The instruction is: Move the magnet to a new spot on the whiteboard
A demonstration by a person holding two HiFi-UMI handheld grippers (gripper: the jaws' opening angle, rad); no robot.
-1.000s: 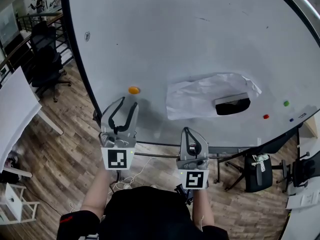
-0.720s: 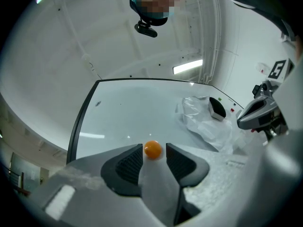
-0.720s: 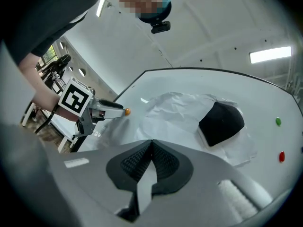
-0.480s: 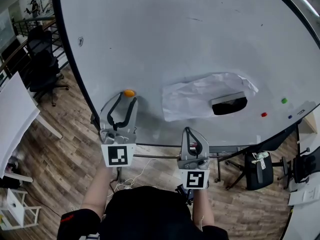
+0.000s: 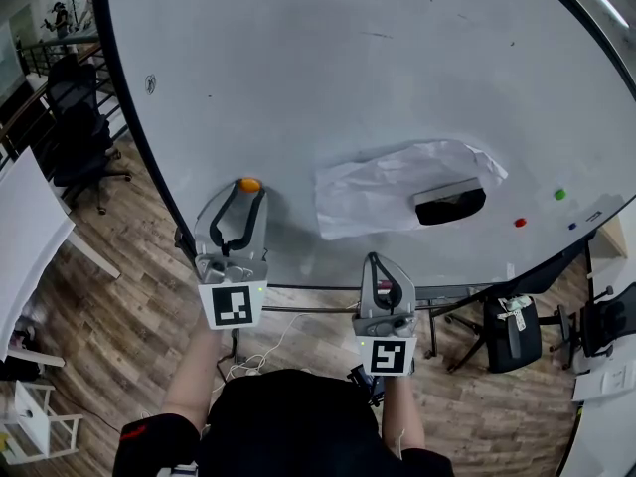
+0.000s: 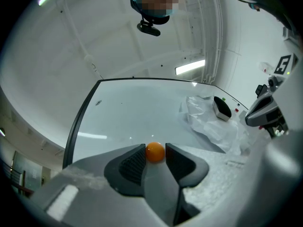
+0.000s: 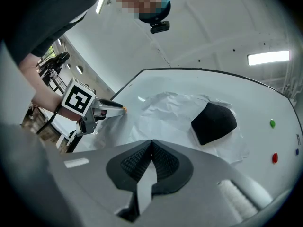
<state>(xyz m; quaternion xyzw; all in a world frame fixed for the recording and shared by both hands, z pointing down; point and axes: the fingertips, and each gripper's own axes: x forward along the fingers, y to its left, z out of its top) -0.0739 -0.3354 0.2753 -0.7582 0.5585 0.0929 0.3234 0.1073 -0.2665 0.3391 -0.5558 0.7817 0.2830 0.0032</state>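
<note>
An orange round magnet (image 5: 249, 184) (image 6: 155, 152) sticks to the lower left part of the big whiteboard (image 5: 348, 68). My left gripper (image 5: 245, 195) (image 6: 155, 157) is open and reaches up to the board. Its jaws have just been opening, and the magnet sits between the two tips, with the pads close on either side of it. My right gripper (image 5: 386, 278) (image 7: 151, 145) is shut and empty, held lower and to the right, away from the board, under the crumpled paper (image 5: 388, 192).
A black eraser (image 5: 449, 205) holds the crumpled paper on the board. Small green (image 5: 559, 194), red (image 5: 519, 223) and blue (image 5: 571, 226) magnets sit at the board's right. Office chairs (image 5: 79, 117) (image 5: 512, 336) and a white table (image 5: 25, 227) stand on the wooden floor.
My left gripper has moved up to the orange magnet, so its tips now stand on both sides of it. The right gripper has stayed put.
</note>
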